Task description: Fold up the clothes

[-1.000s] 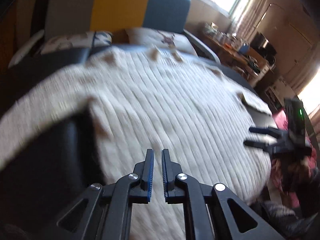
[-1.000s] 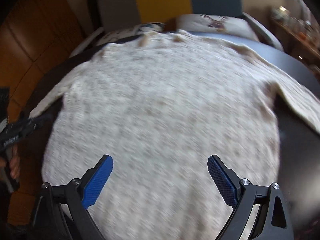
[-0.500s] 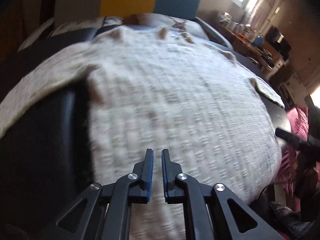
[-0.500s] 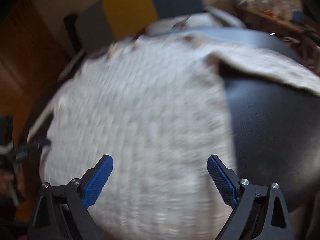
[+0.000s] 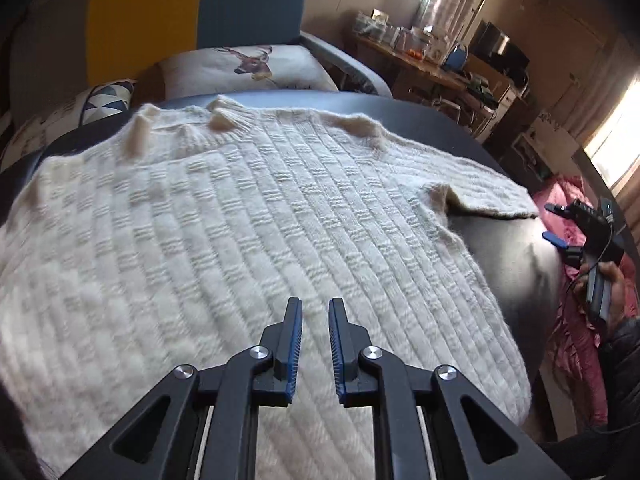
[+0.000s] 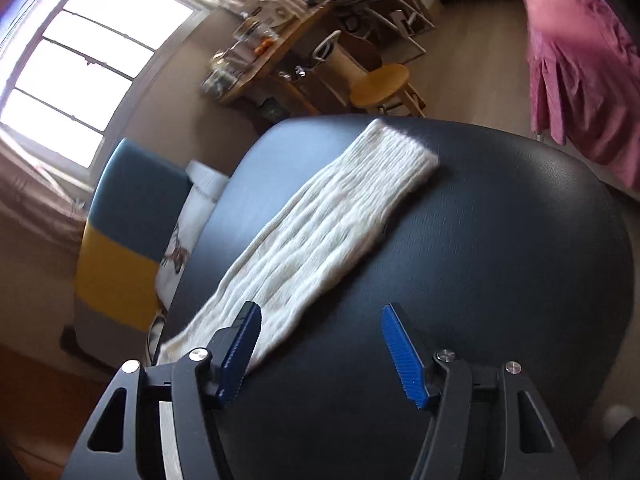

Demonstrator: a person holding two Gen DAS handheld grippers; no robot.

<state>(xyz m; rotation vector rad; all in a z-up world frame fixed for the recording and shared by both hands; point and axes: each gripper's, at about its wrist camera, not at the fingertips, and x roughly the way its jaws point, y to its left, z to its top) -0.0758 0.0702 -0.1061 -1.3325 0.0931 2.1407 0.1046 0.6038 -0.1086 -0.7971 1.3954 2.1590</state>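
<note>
A cream knitted sweater point(image 5: 248, 216) lies spread flat on a dark round table point(image 5: 516, 248), collar at the far side. My left gripper point(image 5: 315, 305) hovers over its lower body. Its jaws stand a narrow gap apart and are opening, with nothing between them. In the right wrist view one sleeve point(image 6: 320, 232) stretches across the table point(image 6: 500, 260). My right gripper point(image 6: 320, 311) hangs over the sleeve's near part and the bare tabletop, jaws wide but closing and empty. The right gripper point(image 5: 556, 222) also shows beyond the table's right edge, held by a hand point(image 5: 608, 280).
A sofa with a yellow and blue back point(image 5: 192, 12) and a deer cushion point(image 5: 248, 64) stands behind the table. A cluttered wooden desk point(image 5: 420, 56), a wooden stool point(image 6: 380, 84) and pink fabric point(image 6: 580, 60) lie to the right.
My left gripper slid right across the sweater and its jaws parted a little. My right gripper rolled and swung off the sweater's body to the right sleeve, its jaws narrowing.
</note>
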